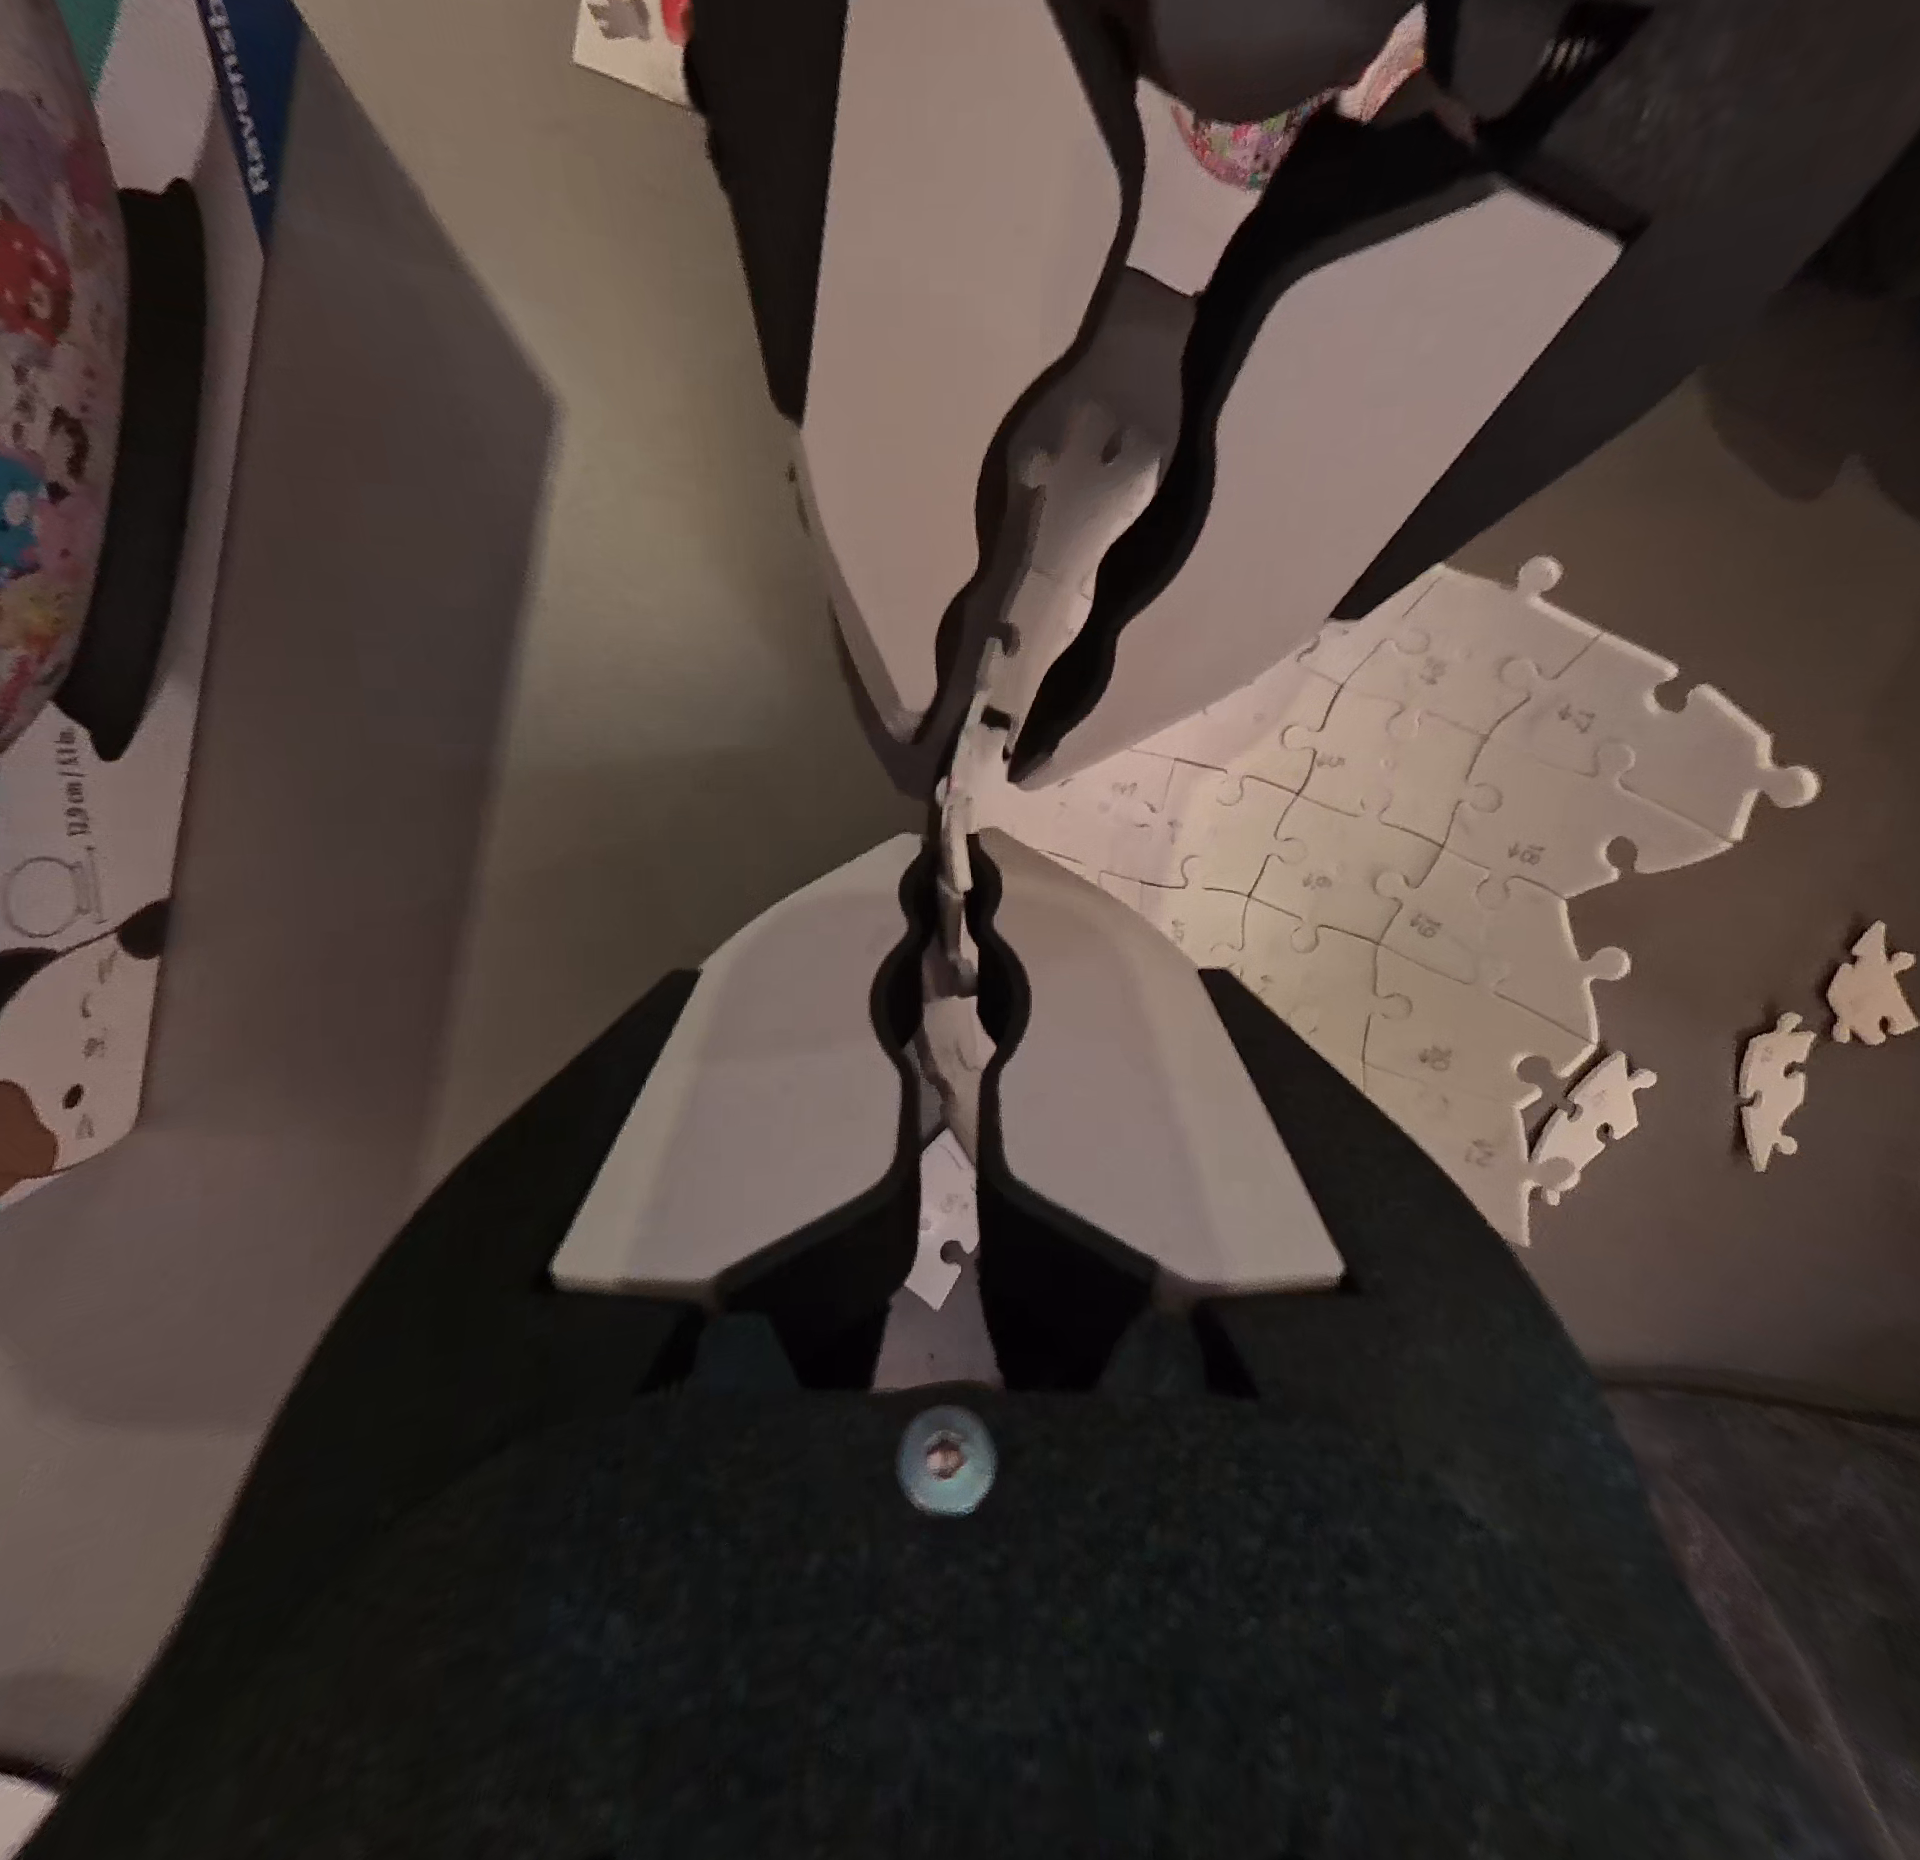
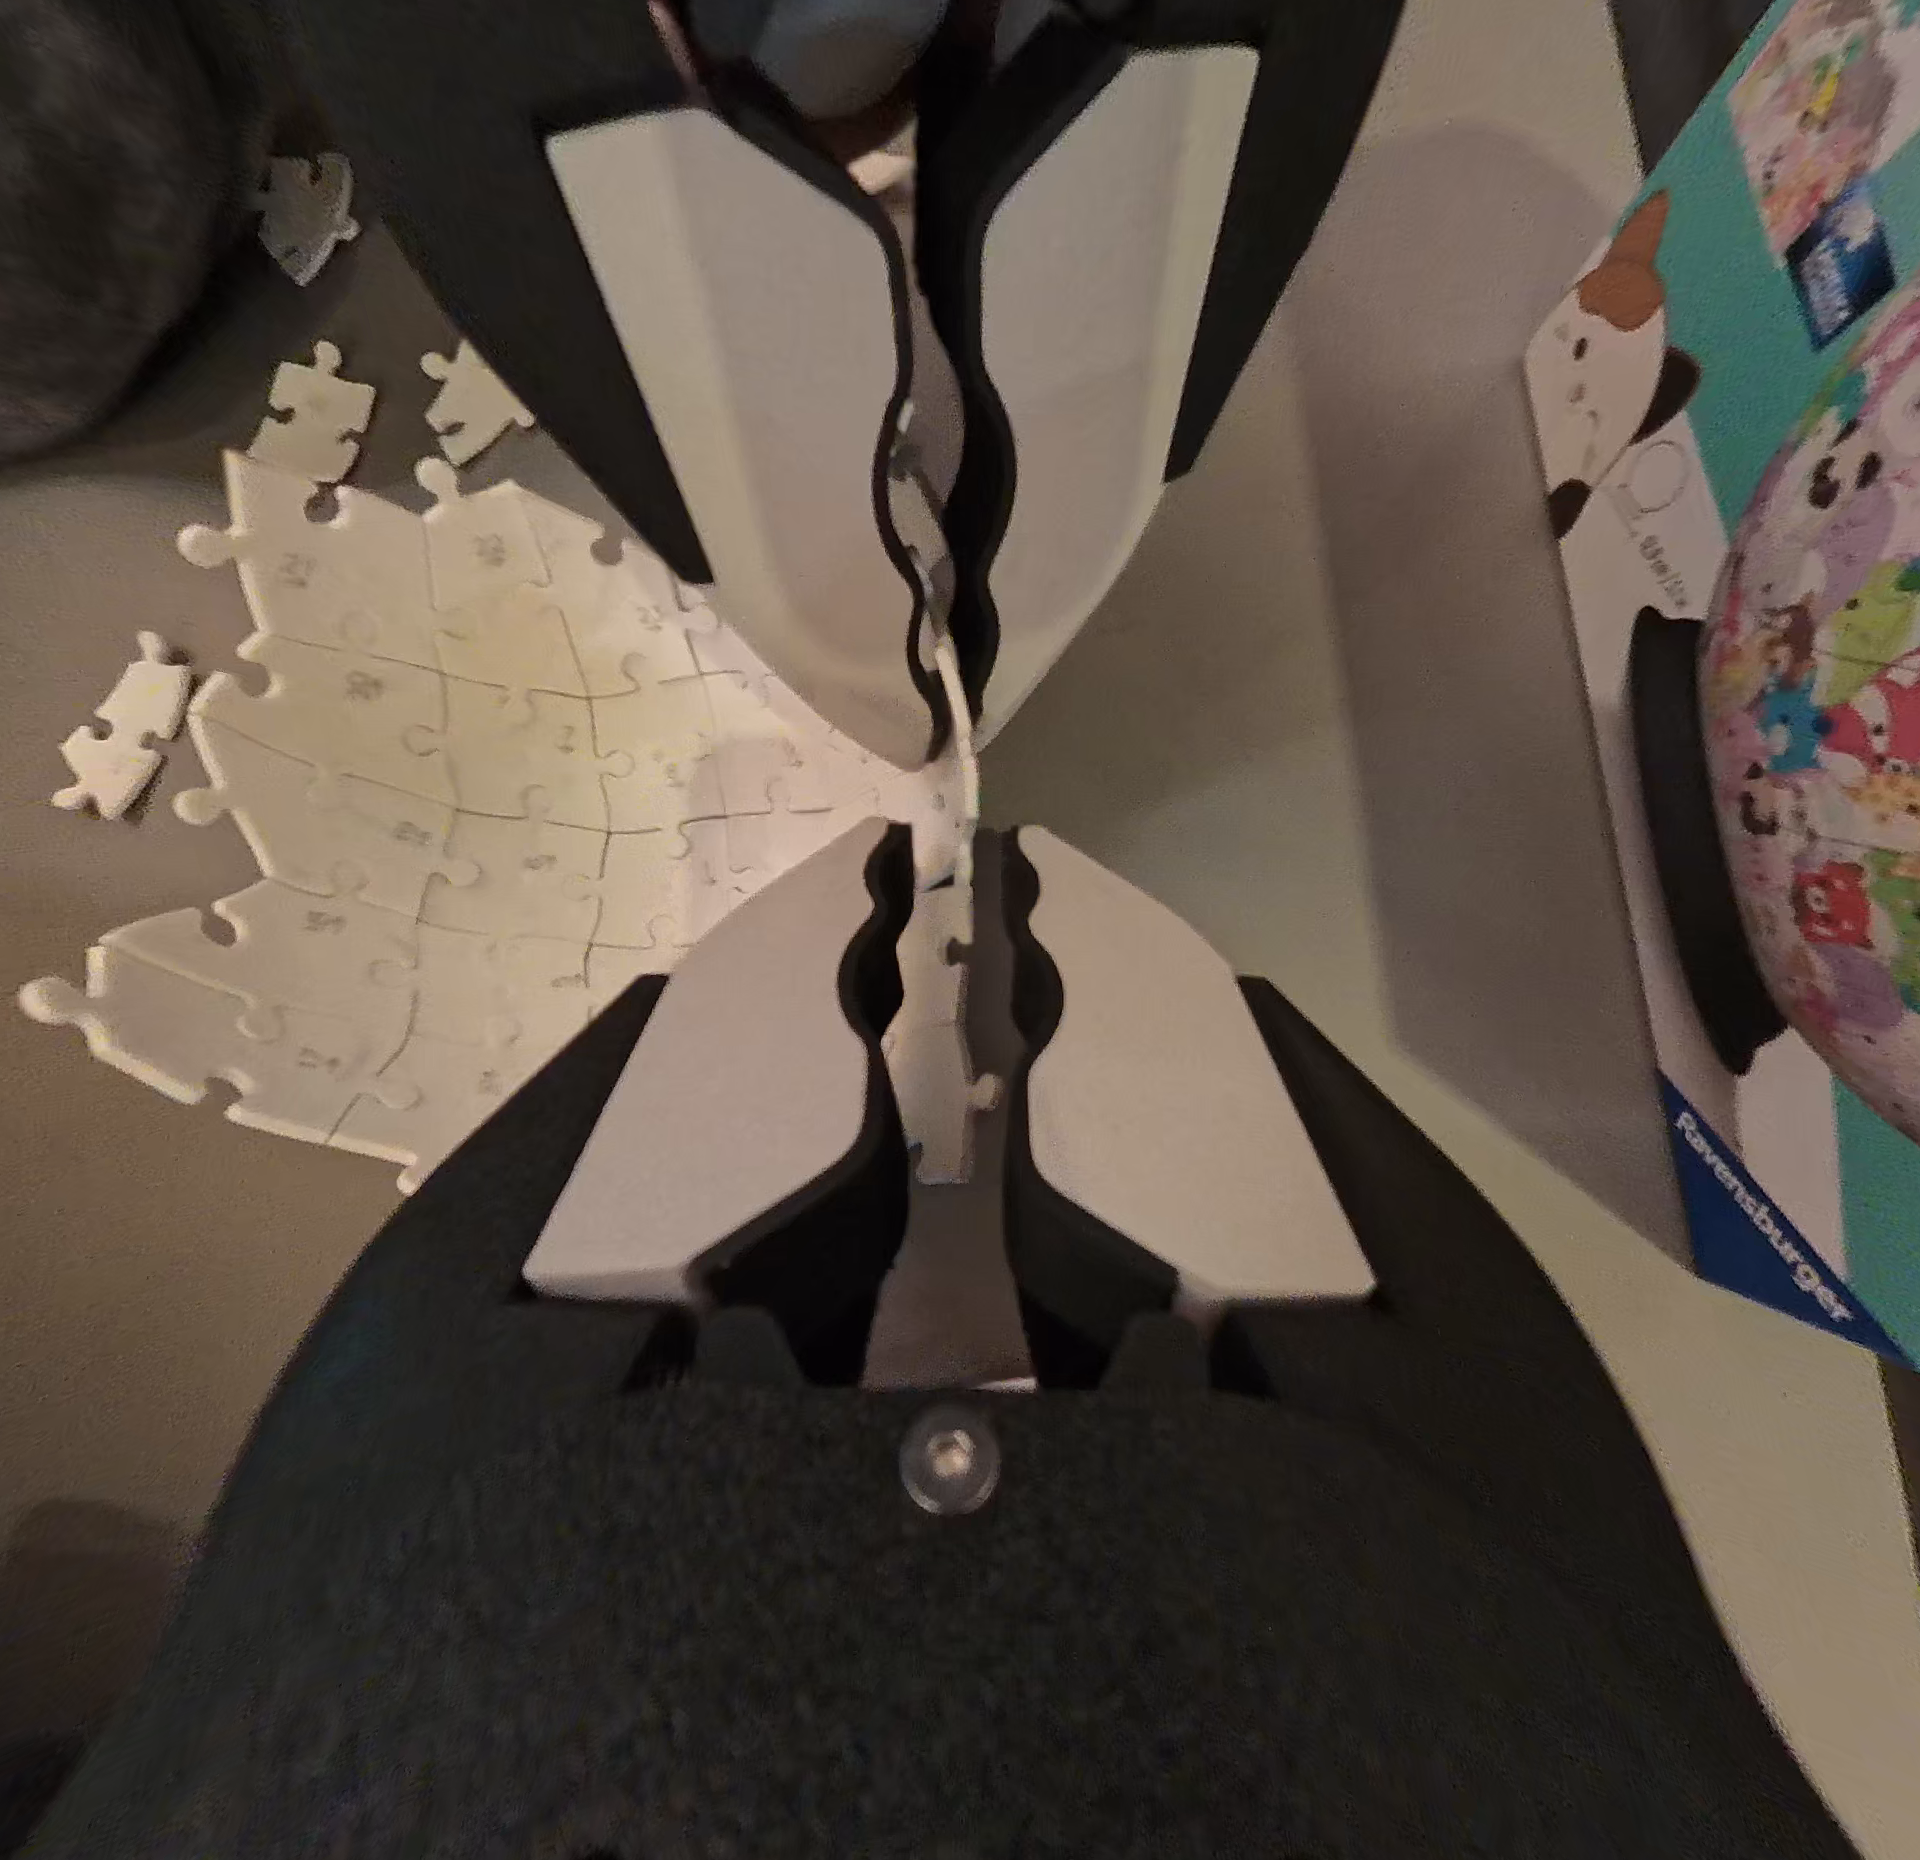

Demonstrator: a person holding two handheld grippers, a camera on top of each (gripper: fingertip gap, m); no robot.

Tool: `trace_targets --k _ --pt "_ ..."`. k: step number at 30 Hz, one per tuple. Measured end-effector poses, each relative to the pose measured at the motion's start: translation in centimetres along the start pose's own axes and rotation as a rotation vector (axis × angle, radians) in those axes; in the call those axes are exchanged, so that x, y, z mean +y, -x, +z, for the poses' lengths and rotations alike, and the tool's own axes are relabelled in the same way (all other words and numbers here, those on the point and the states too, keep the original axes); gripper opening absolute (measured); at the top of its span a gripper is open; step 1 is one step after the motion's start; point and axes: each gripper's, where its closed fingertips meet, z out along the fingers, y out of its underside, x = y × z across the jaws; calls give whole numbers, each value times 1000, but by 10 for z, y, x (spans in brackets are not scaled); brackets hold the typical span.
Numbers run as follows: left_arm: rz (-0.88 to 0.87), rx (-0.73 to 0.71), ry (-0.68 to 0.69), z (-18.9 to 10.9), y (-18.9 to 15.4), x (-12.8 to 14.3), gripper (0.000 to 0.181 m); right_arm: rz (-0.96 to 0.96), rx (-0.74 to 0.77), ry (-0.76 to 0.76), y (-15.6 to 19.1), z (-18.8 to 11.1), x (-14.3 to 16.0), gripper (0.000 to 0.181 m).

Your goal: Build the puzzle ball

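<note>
My left gripper [image 1: 954, 860] is shut on a white puzzle piece [image 1: 956, 1062] held edge-on. My right gripper [image 2: 956, 839] is shut on a short strip of white pieces [image 2: 940, 1072]. The two grippers face each other tip to tip above the table, and the held pieces meet at the fingertips. The right gripper [image 1: 971, 766] with its strip [image 1: 1081, 460] shows from above in the left wrist view. The left gripper [image 2: 948, 756] with its piece [image 2: 928, 522] shows in the right wrist view. An assembled curved section [image 1: 1455, 823] [image 2: 416, 771] lies below, white backs up.
Loose white pieces [image 1: 1875, 984] [image 1: 1777, 1088] [image 2: 125, 724] [image 2: 312, 402] lie beside the section on the grey table. The puzzle box [image 1: 62, 563] [image 2: 1766, 667] with the ball picture stands on the other side. A paper sheet [image 1: 634, 23] lies farther off. Both grippers' tips are close together, under 4 cm apart.
</note>
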Motion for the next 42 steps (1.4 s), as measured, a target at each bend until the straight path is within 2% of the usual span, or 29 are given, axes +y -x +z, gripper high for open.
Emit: trace_targets --k 5,11,17,22,25,27,31,37,42 --pt "-29 24 -35 -4 1 -2 4 -22 -57 31 -1 0 -5 15" --pt "-47 28 -63 -10 5 -1 5 -43 -84 74 -7 -1 -11 6" --pt "-60 18 -107 -24 6 -2 25 -53 -87 51 -8 3 -13 2" --pt "-105 -43 -72 -44 6 18 29 -36 -93 45 -9 4 -14 2" --pt "-121 -76 13 -44 1 42 32 -28 -98 44 -10 4 -14 2" --pt "-129 -82 23 -43 0 47 34 -30 -96 45 -10 3 -14 2" --pt "-143 -56 -5 -39 1 40 31 -35 -82 55 -10 3 -14 2" --pt "-109 -19 -13 -34 -2 34 14 -18 -83 65 -10 4 -14 3" --pt "-91 -26 -23 -34 -1 31 12 -3 -63 69 -14 4 -16 3"
